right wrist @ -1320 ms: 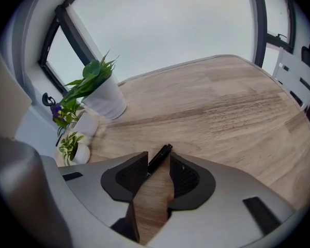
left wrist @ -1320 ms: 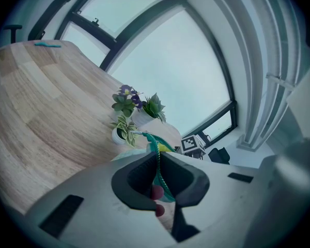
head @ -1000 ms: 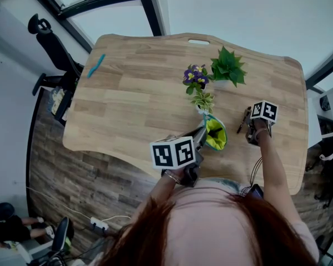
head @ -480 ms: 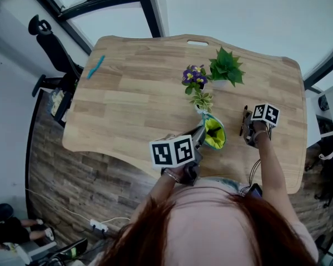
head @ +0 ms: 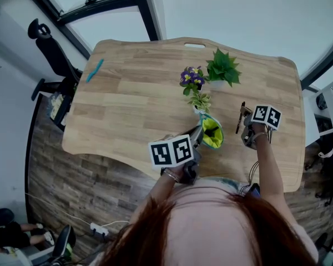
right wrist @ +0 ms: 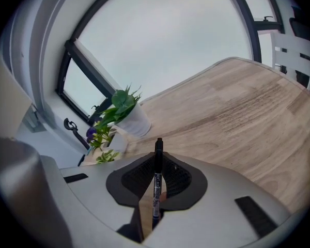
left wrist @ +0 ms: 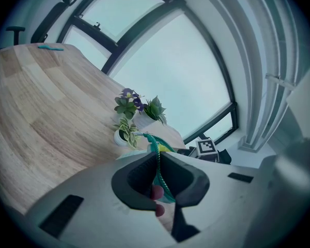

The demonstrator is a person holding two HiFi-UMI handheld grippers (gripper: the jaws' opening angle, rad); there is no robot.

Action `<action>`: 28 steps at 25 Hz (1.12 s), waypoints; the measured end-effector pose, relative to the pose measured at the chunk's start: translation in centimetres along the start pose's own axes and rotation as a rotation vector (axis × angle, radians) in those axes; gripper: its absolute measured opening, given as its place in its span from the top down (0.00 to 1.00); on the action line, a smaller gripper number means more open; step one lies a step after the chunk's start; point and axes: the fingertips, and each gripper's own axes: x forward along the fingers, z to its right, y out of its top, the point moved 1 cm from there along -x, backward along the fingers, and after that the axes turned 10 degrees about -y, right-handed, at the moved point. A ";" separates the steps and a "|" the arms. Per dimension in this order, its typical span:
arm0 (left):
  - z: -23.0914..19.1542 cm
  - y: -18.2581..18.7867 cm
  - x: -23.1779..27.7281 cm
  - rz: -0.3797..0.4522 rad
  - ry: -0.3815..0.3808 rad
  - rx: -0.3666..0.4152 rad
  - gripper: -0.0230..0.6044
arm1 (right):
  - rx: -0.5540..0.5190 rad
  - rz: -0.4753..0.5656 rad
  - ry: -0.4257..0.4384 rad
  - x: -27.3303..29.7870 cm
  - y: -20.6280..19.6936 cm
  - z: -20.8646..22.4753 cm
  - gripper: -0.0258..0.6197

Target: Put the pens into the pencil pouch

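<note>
The pencil pouch [head: 212, 134] stands open near the table's front edge, with a yellow-green inside and a teal zipper rim. My left gripper [head: 198, 136] is shut on that zipper rim [left wrist: 156, 151], which runs between its dark pads [left wrist: 137, 177]. To the right of the pouch, my right gripper [head: 245, 119] is shut on a black pen [head: 240, 117]. In the right gripper view the pen [right wrist: 157, 177] stands upright between the pads, its cap end poking out above them and off the wood. A teal pen [head: 95, 70] lies at the far left of the table.
Three potted plants stand behind the pouch: a purple flower [head: 191, 76], a green leafy plant [head: 223, 67] and a small variegated one [head: 200, 100]. The wooden table [head: 133, 98] has a handle slot [head: 194, 45] at its far edge. An office chair [head: 47, 40] stands beyond the left corner.
My right gripper has closed on the black pen and lifted it off the table, tilting a little. The left gripper and the pouch have kept still.
</note>
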 end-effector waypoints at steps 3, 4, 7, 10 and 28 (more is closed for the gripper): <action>0.0 -0.1 0.0 -0.001 0.001 0.004 0.94 | 0.011 0.033 0.042 -1.0 0.3 -1.1 0.90; 0.0 -0.1 -0.1 0.000 0.001 0.003 0.94 | 0.014 0.043 0.055 -1.3 0.4 -1.5 0.90; -0.2 -0.1 -0.2 0.008 0.004 -0.004 0.94 | 0.023 0.072 0.095 -2.2 0.6 -2.7 0.90; -0.2 -0.1 -0.3 0.011 0.005 -0.006 0.94 | 0.026 0.098 0.126 -3.2 0.9 -3.7 0.90; 0.3 -0.1 -0.2 0.030 0.022 0.023 0.94 | 0.024 0.357 0.358 -11.8 4.1 -9.6 0.90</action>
